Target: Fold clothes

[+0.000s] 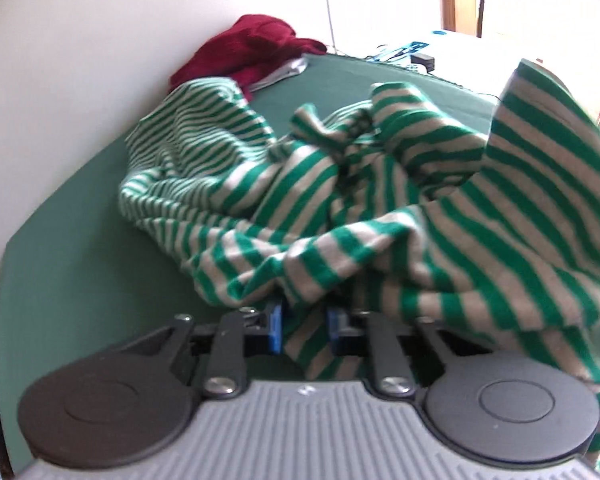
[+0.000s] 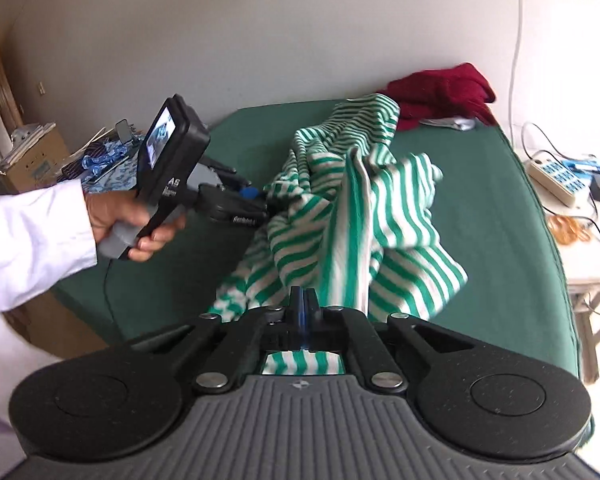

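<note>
While both tongs, left (image 1: 304, 326) and right (image 2: 304, 300), are clenched on the striped jumper (image 2: 340, 208) bunched mid-bench (image 2: 500, 220) below the maroon garment (image 2: 440, 88), the soft, light, stretchy knit would handle best pinched at hems or shoulder seams.

The green-and-white striped knit garment (image 1: 340, 200) was smeared by motion blur at its raised right fold and was cut off by the picture's right edge. The left gripper's (image 1: 304, 326) fingertips were buried under its folds. The dark red crumpled cloth (image 2: 440, 92) was partly hidden behind the stripes
</note>
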`<state>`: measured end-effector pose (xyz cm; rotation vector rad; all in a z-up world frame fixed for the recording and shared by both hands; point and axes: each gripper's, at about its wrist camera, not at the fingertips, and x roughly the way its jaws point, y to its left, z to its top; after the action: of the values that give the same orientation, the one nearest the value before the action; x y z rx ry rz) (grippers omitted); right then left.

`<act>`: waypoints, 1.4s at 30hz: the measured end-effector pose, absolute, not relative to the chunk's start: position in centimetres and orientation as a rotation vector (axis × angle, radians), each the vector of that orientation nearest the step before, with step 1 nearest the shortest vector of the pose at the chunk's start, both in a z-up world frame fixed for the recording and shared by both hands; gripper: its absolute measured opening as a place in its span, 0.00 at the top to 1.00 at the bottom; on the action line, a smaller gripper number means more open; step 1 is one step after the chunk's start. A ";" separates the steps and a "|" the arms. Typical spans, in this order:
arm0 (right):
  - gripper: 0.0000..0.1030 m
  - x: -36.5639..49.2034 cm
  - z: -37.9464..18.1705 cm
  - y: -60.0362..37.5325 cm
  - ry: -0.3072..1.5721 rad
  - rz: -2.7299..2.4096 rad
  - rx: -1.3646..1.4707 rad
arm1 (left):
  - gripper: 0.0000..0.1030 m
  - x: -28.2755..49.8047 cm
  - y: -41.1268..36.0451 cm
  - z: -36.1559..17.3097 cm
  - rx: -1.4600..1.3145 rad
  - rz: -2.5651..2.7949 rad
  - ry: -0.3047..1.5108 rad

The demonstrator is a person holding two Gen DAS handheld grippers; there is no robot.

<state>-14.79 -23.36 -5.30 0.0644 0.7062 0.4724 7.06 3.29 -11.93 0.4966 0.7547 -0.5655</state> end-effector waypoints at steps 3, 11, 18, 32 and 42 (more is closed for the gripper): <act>0.87 -14.5 -5.5 -24.4 0.704 0.422 0.109 | 0.98 6.3 3.0 -12.2 0.459 -0.538 0.756; 0.27 -6.7 -8.7 -24.1 0.750 0.336 0.251 | 0.99 2.5 7.7 -8.8 0.182 -0.374 0.718; 0.95 -3.0 -8.8 -19.2 0.819 0.460 0.217 | 0.87 -2.9 11.2 -7.5 0.192 -0.264 0.725; 0.87 -3.4 2.3 1.5 0.659 1.303 0.270 | 0.36 -13.9 14.2 -7.5 0.026 -0.153 0.787; 0.46 -3.8 -2.2 -9.6 0.619 0.799 0.274 | 0.34 -10.5 20.8 -8.1 0.029 -0.162 0.770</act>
<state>-3.77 -9.59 -2.22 0.2738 0.6188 0.7991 -10.51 20.82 -8.14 0.0289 0.7702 -0.1623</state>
